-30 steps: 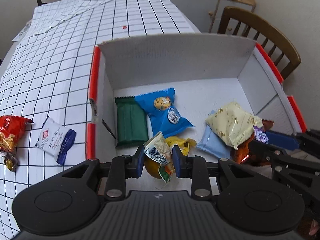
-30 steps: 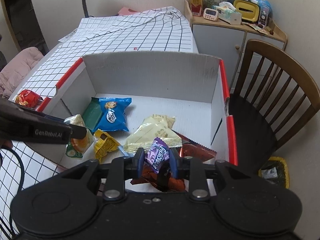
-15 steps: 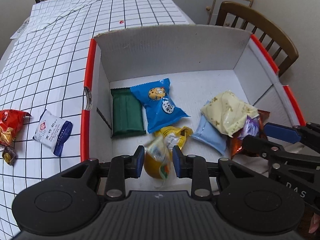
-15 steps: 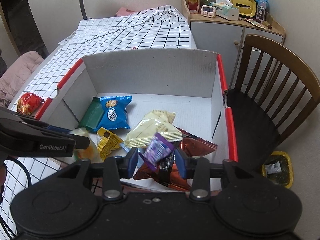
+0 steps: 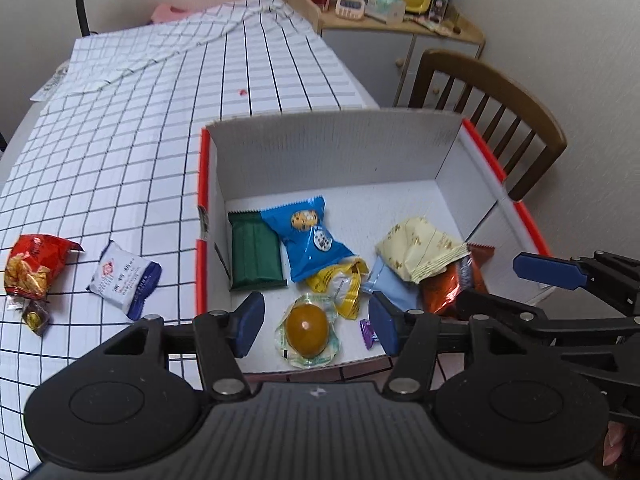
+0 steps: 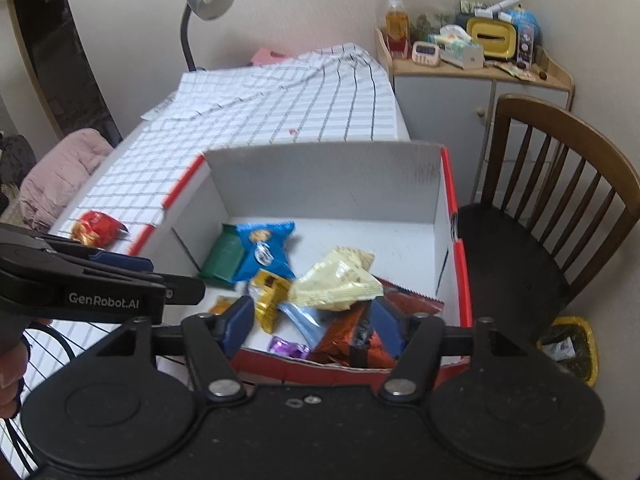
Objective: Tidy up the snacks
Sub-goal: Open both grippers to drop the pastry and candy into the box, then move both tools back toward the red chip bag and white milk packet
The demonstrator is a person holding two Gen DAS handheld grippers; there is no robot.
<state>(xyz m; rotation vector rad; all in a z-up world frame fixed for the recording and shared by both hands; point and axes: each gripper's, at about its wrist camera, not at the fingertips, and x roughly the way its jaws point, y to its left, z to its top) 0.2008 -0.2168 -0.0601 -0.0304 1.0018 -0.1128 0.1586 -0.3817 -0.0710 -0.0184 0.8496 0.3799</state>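
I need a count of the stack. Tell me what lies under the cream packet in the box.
Under the cream packet a pale blue packet sticks out on one side and an orange-brown foil packet on the other. How far either runs beneath, or whether more hides there, is covered.

Snack packets are crowding the near half of the white cardboard box (image 5: 332,148), while the floor along its tall back wall is lying bare and reachable from above. The right gripper (image 5: 460,276) is hanging over the box's right side, narrowing the way in there, and a wooden chair (image 6: 560,184) is standing just beside that wall. Left of the box, the checkered tablecloth (image 5: 140,128) is lying open beyond a red chip bag (image 5: 34,264) and a white-and-blue packet (image 5: 126,278).
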